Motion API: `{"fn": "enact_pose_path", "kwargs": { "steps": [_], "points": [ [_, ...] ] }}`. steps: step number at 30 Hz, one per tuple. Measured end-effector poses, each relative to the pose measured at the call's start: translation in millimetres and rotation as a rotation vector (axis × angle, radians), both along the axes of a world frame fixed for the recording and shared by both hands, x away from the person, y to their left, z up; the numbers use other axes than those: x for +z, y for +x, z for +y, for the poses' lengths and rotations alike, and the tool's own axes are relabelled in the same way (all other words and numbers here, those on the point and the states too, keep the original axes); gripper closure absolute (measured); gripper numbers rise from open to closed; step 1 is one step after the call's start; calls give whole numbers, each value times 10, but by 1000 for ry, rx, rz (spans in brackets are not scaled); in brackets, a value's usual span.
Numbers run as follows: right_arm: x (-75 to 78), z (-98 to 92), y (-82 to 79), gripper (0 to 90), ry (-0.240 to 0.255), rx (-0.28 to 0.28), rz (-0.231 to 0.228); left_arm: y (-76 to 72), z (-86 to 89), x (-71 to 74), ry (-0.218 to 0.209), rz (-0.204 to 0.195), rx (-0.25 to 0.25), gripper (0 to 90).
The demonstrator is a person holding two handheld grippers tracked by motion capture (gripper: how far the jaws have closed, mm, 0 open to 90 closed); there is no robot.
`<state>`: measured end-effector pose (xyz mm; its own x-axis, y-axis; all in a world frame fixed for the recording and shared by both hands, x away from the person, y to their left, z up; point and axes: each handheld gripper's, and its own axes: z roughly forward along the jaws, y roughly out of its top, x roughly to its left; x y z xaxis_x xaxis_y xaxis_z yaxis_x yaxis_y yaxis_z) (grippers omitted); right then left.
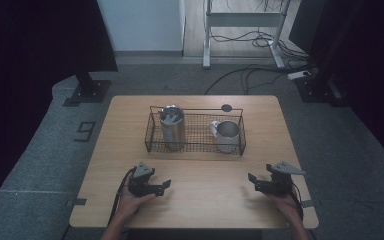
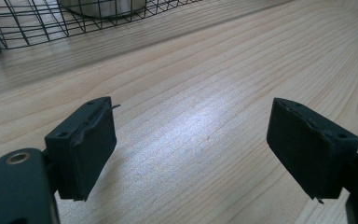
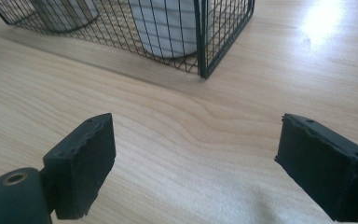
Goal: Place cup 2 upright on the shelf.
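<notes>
While both tools rest low over the near part of the counter (image 1: 195,200), nothing is in hand, so I judge the work either not begun or just finished; the pictures do not settle which. The left hand-held gripper (image 1: 162,186) shows its jaws standing well apart over bare wood in its own view, with nothing between the pads. The right hand-held gripper (image 1: 254,180) likewise has its jaws wide apart and empty, its view looking toward a near corner of the wire basket (image 1: 196,149).

That basket sits at the middle of the counter, well apart from both grippers. Inside it stand a tall metal canister (image 1: 172,127) at the left end, upright, and a metal mug (image 1: 227,134) at the right end, also upright, handle toward the canister.

Counted: two hand-held grippers, one wire basket, one canister, one mug. If the vessels are to come out, both are still to be lifted; if they were to go in, both are placed
</notes>
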<state>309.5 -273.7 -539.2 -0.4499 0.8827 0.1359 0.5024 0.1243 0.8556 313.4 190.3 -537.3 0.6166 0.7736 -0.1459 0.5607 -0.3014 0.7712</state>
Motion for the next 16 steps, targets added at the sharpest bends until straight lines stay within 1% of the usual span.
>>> {"fn": "enact_pose_path", "kwargs": {
  "steps": [7, 16],
  "points": [
    [-33, -24, -17, 114, 1, -8, 0, 2, -8, -7, 3, 1, 1, 159],
    [-78, -17, -4, 118, -22, -12, 14, 3, -4, -4, 2, -1, 2, 159]
  ]
}}
